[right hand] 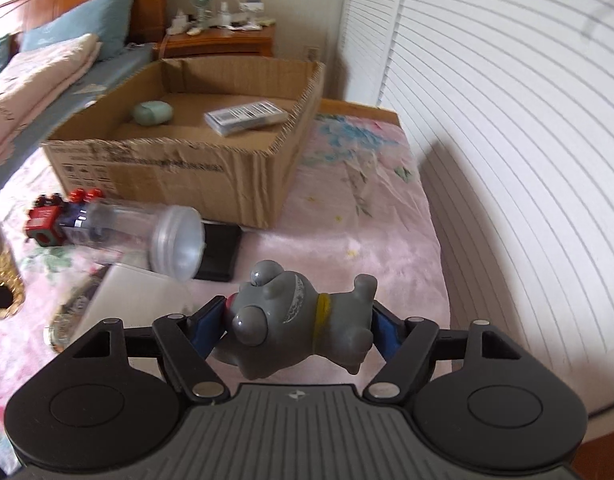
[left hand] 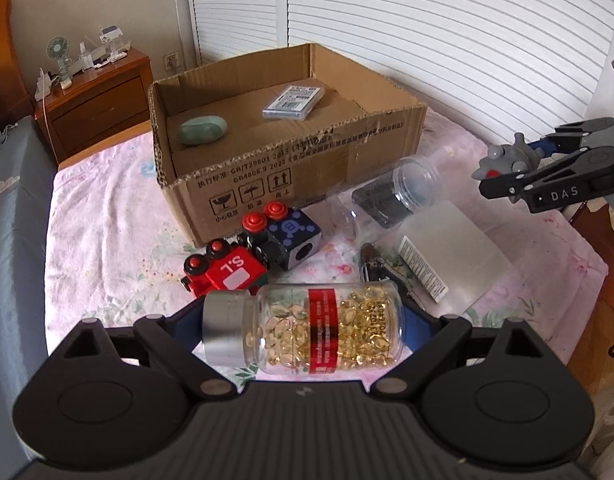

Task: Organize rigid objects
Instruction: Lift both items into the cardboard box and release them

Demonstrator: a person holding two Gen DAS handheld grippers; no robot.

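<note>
Two grippers are loaded; the left gripper (left hand: 303, 330) clamps a capsule bottle (left hand: 303, 330) lying crosswise between its pads, silver cap to the left; the right gripper (right hand: 295, 326) grips a grey toy dog (right hand: 295, 320) sideways between its blue pads, above the pink bedspread (right hand: 347, 220); ahead of both sits an open cardboard box (left hand: 291, 160) holding a green case (left hand: 202, 130) and a flat packet (left hand: 293, 102); just beyond the bottle lie toy train cars (left hand: 251, 256), a clear jar (left hand: 403, 188) and a frosted box (left hand: 451, 248).

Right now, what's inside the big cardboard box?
Inside the cardboard box lie a green oval case and a flat clear case with a barcode label. The front wall hides the nearest strip of floor.
</note>
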